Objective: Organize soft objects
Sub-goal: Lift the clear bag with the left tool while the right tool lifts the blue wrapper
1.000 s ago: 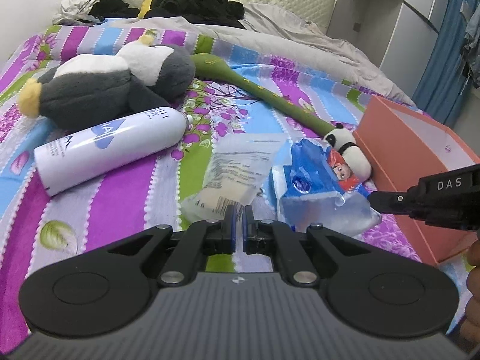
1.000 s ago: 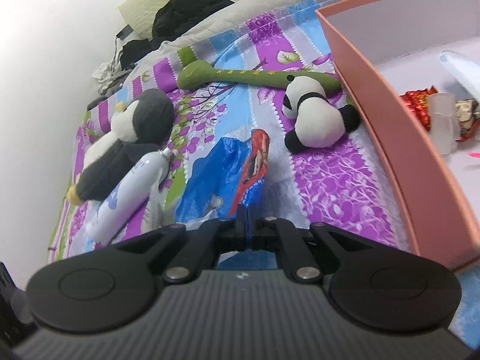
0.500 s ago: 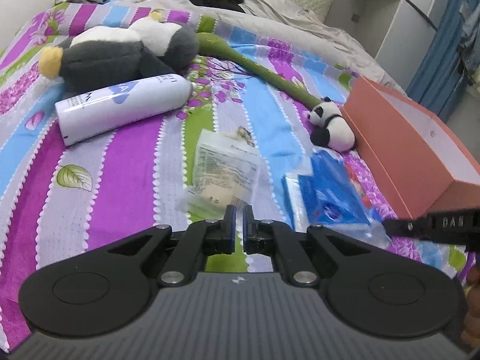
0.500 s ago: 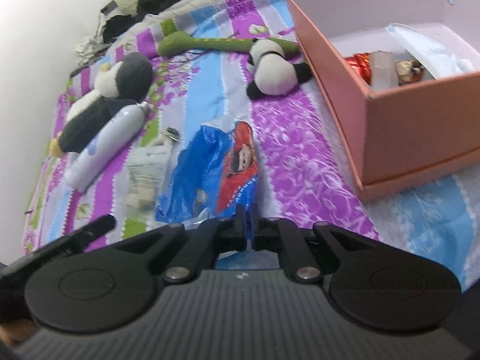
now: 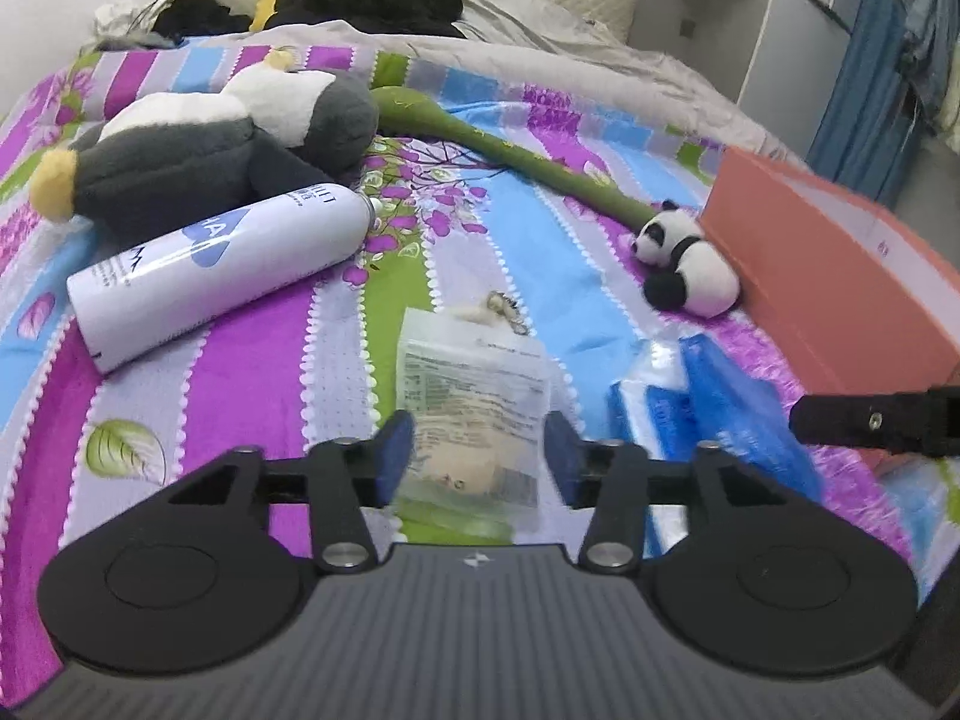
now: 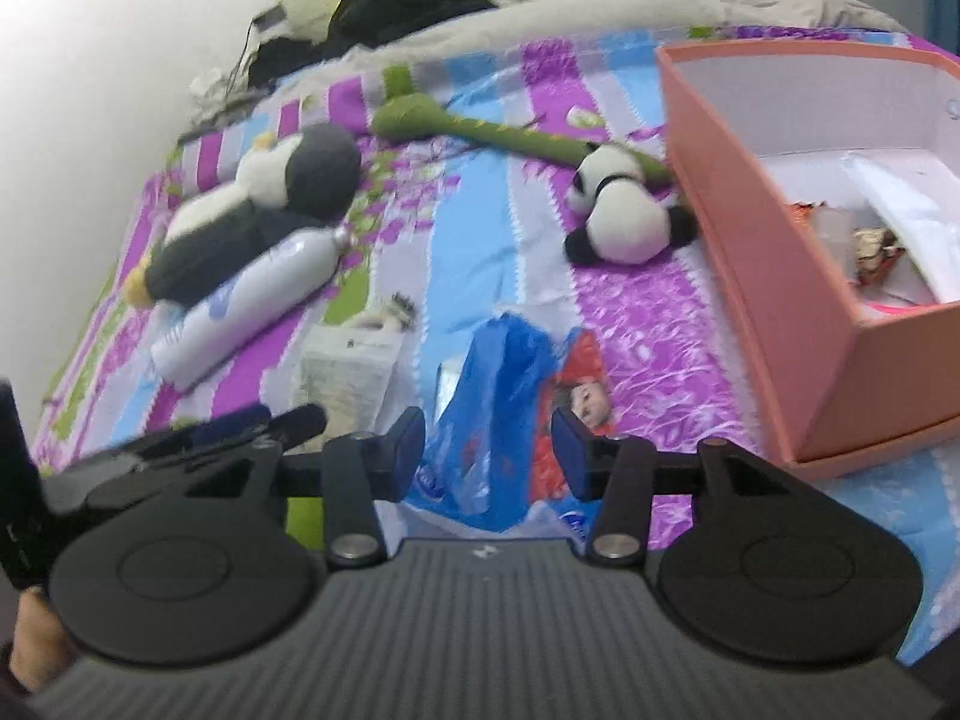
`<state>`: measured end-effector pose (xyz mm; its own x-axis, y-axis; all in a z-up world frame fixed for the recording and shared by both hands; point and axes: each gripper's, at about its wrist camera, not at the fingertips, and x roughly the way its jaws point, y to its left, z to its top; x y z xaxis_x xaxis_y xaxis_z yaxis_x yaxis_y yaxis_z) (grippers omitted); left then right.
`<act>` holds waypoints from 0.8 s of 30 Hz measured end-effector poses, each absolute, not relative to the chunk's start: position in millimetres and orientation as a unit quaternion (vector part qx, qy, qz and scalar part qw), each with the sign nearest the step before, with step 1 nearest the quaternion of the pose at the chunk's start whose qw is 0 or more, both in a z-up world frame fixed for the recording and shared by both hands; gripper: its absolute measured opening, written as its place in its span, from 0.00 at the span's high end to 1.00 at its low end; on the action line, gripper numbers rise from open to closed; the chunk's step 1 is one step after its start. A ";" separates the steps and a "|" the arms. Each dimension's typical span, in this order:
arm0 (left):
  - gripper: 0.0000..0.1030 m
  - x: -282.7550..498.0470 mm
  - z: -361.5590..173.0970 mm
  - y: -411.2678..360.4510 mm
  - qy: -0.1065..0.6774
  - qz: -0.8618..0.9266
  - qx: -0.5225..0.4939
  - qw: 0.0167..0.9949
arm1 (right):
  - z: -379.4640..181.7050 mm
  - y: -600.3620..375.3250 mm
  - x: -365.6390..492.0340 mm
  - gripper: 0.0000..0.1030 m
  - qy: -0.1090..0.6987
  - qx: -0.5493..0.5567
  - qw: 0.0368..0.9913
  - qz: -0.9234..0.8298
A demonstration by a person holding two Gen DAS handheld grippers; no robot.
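Both sets of jaws have just been opening, gripping nothing: the left gripper [image 5: 477, 450] hangs spread over the clear packet [image 5: 474, 414], the right gripper [image 6: 489, 450] over the blue plastic bag [image 6: 498, 396], both near the bed's [image 5: 240, 384] front edge. Reach-in step, I'd say. Next: drop lower, pinch, carry to the pink box [image 6: 774, 276] at right.

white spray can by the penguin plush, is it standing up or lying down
Lying down. The white spray can rests on its side on the striped bedspread, nozzle end toward the green plush snake, right beside the penguin plush.
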<state>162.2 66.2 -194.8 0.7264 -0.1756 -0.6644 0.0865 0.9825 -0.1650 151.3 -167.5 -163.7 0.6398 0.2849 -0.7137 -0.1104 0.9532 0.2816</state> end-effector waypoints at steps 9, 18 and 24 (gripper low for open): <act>0.41 180.5 -227.8 58.5 0.376 -0.074 -0.005 0.924 | -196.5 -145.0 159.2 0.53 0.434 0.066 0.890 0.124; 0.57 182.5 -238.9 52.1 0.369 -0.068 0.008 0.927 | -209.0 -143.5 166.2 0.74 0.445 0.061 0.887 0.108; 0.71 187.8 -231.1 55.2 0.379 -0.052 -0.015 0.924 | -201.6 -146.5 166.5 0.90 0.439 0.050 0.891 0.104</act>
